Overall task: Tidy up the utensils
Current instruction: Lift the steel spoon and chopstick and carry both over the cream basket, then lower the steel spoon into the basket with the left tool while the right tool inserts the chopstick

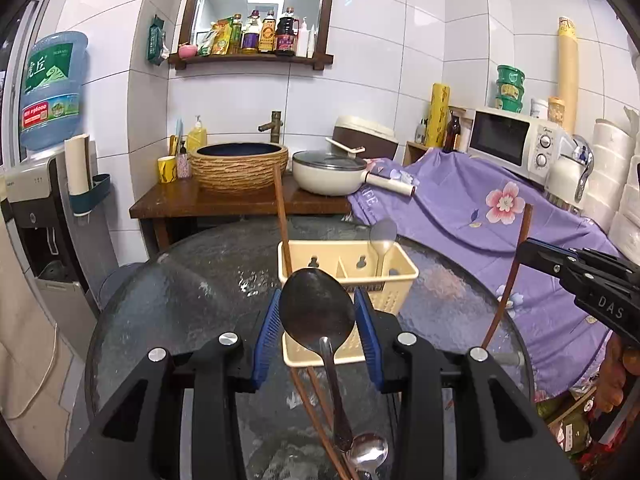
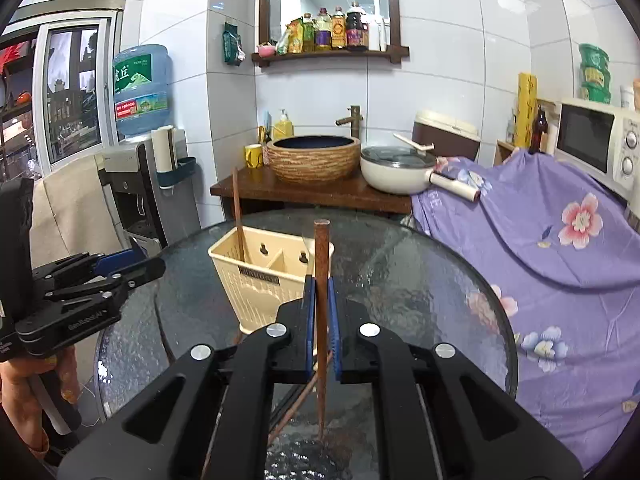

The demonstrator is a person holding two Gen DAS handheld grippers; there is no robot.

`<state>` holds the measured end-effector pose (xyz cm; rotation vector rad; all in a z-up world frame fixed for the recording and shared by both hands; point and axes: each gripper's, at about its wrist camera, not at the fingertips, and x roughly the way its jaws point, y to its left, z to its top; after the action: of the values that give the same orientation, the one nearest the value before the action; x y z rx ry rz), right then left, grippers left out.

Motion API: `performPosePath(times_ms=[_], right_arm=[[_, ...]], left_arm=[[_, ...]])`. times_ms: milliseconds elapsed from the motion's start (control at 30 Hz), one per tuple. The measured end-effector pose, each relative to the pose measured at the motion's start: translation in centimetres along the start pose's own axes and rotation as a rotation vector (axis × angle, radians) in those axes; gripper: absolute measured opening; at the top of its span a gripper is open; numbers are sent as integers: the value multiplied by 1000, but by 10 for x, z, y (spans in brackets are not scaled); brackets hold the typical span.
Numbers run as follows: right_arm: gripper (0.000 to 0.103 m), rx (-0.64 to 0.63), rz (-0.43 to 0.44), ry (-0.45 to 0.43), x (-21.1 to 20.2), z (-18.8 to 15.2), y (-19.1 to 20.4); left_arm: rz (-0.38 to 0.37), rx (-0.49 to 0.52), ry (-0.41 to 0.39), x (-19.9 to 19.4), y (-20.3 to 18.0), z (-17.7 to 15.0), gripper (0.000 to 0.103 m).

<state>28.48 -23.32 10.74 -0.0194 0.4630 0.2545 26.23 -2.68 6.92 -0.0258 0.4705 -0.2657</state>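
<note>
A cream utensil caddy (image 1: 394,276) (image 2: 256,280) stands on the round glass table (image 1: 180,300) (image 2: 420,280). One brown chopstick (image 1: 282,216) (image 2: 237,216) and a pale spoon (image 1: 383,240) stand in it. My left gripper (image 1: 316,320) is shut on a dark metal spoon (image 1: 316,312), bowl up, just in front of the caddy. My right gripper (image 2: 322,312) is shut on a brown chopstick (image 2: 321,280) (image 1: 508,280), held upright right of the caddy. More chopsticks (image 1: 316,412) (image 2: 296,404) and a shiny spoon (image 1: 368,454) lie on the table below.
A purple floral cloth (image 1: 500,216) (image 2: 540,240) covers the counter at right, with a microwave (image 1: 512,142) behind. A wooden stand (image 1: 240,200) with a basin and white pot stands beyond the table. A water dispenser (image 1: 36,184) is at left.
</note>
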Motion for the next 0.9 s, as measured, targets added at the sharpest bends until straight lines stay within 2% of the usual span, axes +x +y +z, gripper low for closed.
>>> performPosePath(times_ms=[100, 233, 400, 533, 700, 900], right_arm=[[7, 4, 26, -19, -3, 18, 2], [7, 32, 66, -98, -14, 59, 2], [7, 36, 58, -197, -18, 112, 6], [7, 53, 35, -251, -4, 143, 11], [7, 59, -2, -232, 28, 143, 15], [7, 73, -30, -163, 70, 108, 11]], left_arm=[[-3, -6, -22, 1, 1, 17, 37], [1, -25, -64, 3, 4, 48, 37], [28, -30, -146, 13, 4, 100, 37], [63, -36, -181, 31, 4, 123, 37], [91, -13, -180, 60, 1, 121, 37], [84, -19, -124, 89, 6, 87, 37]])
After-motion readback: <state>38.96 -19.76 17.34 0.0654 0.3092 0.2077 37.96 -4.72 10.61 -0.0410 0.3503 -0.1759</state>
